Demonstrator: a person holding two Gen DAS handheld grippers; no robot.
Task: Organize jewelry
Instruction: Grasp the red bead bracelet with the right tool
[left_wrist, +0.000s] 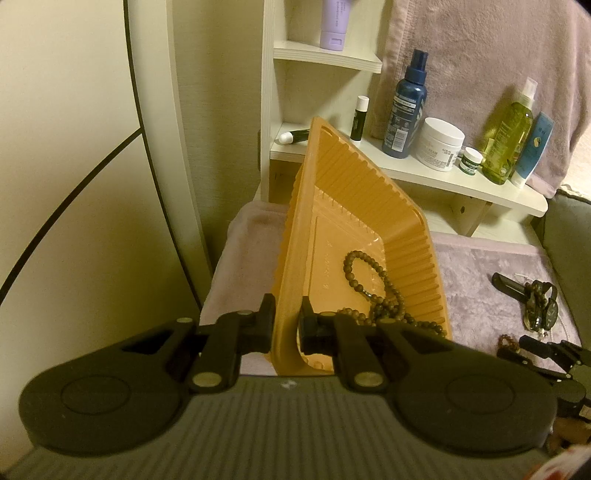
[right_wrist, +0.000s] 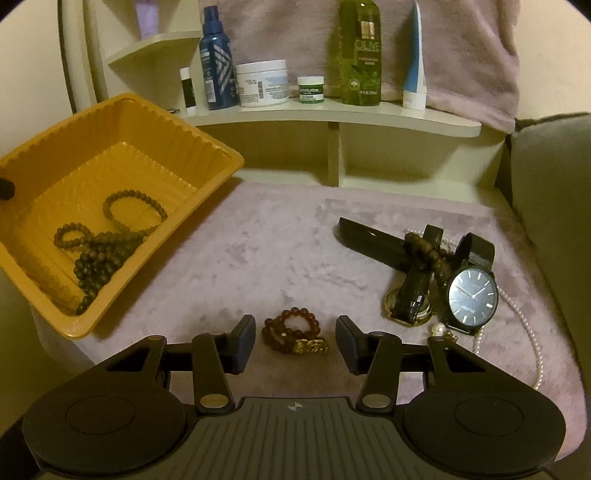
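My left gripper (left_wrist: 288, 325) is shut on the near wall of an orange plastic tray (left_wrist: 354, 192), holding it tilted. Dark wooden bead bracelets (left_wrist: 373, 291) lie heaped inside the tray (right_wrist: 207, 147), where they show as bead bracelets (right_wrist: 107, 243). My right gripper (right_wrist: 295, 341) stands open over the mauve cloth, with a reddish-brown bead bracelet with a gold charm (right_wrist: 293, 336) lying between its fingers, untouched by the pads. To the right lie a black watch with a blue dial (right_wrist: 471, 295), a second watch with a gold case (right_wrist: 410, 302), a dark bead bracelet (right_wrist: 424, 254) and a pearl necklace (right_wrist: 532, 339).
A white shelf (right_wrist: 332, 114) behind the cloth carries a blue bottle (right_wrist: 216, 59), a white jar (right_wrist: 262, 83), a small green jar (right_wrist: 311, 89), an olive bottle (right_wrist: 360, 51) and a tube (right_wrist: 413, 62). A grey cushion (right_wrist: 554, 192) borders the right side. A long black case (right_wrist: 373, 240) lies beside the watches.
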